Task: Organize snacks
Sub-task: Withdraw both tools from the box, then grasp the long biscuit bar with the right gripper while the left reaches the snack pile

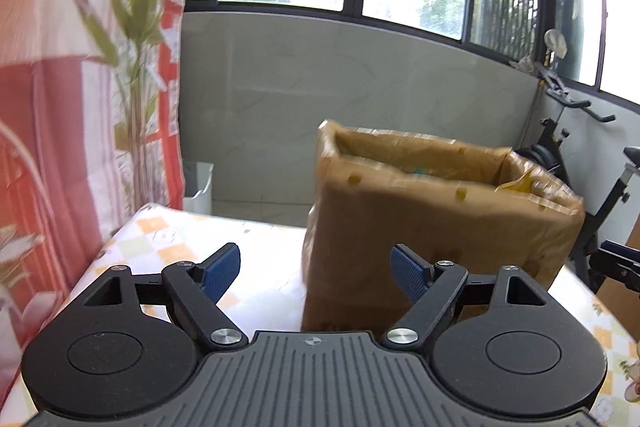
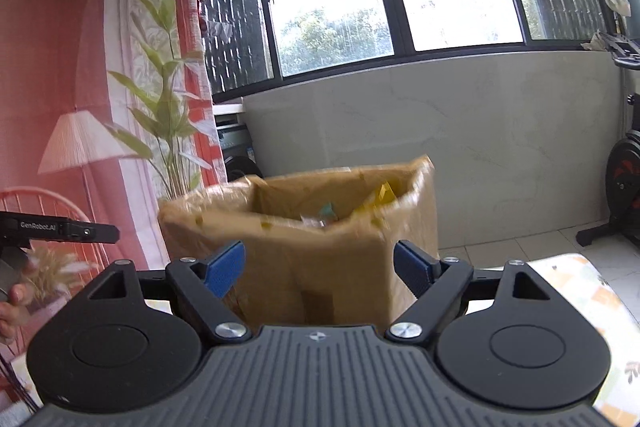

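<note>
Left gripper stood wide, blue pads bare, nothing between them; right gripper likewise spread and empty, pads clear of everything.

Ahead of both: open cardboard box, upright on the table with checked cloth; in the left wrist view it sat from 12 to 2 o'clock past the fingers, near but not touching as far as the blur allowed; in the right wrist view the cardboard box filled 12 o'clock, its near corner between the jaw lines. Snacks inside: yellow packet at the box's 1 o'clock, teal wrapper near centre, both partly hidden.

Handling, my guess: box walls thin, taped, wavy at the rim, so soft and light; would buckle if pinched mid-wall; better to take a corner edge or the rim near a fold. Packets probably light, crinkly, slippery; grip by a sealed edge.

Other gripper's side and a hand showed at 9 o'clock in the right view.
</note>
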`<action>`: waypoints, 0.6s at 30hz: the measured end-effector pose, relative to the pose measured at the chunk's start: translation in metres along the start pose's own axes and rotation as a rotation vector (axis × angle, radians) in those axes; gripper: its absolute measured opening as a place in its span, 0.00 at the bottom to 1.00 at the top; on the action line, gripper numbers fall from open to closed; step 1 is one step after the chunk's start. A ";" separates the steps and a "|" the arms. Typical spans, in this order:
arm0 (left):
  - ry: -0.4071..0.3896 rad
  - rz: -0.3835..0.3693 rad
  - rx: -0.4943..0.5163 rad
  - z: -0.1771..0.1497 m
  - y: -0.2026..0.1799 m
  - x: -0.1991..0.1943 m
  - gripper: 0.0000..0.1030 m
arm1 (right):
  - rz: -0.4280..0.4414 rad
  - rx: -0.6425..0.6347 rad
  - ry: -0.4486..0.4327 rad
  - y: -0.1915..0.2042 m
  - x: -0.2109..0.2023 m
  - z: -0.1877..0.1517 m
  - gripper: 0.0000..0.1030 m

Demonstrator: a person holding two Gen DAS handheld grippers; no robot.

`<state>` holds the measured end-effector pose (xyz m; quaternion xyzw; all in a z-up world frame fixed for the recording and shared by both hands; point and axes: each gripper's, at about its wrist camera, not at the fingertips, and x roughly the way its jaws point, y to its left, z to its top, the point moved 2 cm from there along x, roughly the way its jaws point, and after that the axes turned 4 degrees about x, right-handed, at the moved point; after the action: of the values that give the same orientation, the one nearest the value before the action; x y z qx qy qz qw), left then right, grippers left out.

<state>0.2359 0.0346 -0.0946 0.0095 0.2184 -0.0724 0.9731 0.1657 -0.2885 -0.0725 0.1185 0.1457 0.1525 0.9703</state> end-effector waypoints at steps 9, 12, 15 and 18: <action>0.073 0.052 -0.039 -0.052 -0.001 0.008 0.81 | -0.109 -0.092 0.150 -0.014 0.018 -0.075 0.69; 0.094 0.045 -0.064 -0.064 -0.001 0.012 0.81 | -0.119 -0.136 0.214 -0.014 0.026 -0.098 0.65; 0.105 0.057 -0.061 -0.078 -0.004 0.013 0.81 | -0.124 -0.115 0.253 -0.018 0.031 -0.110 0.65; 0.115 0.059 -0.069 -0.086 -0.003 0.014 0.81 | -0.136 -0.111 0.278 -0.021 0.034 -0.114 0.65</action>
<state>0.2116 0.0344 -0.1785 -0.0136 0.2758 -0.0354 0.9605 0.1656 -0.2751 -0.1928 0.0322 0.2774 0.1090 0.9540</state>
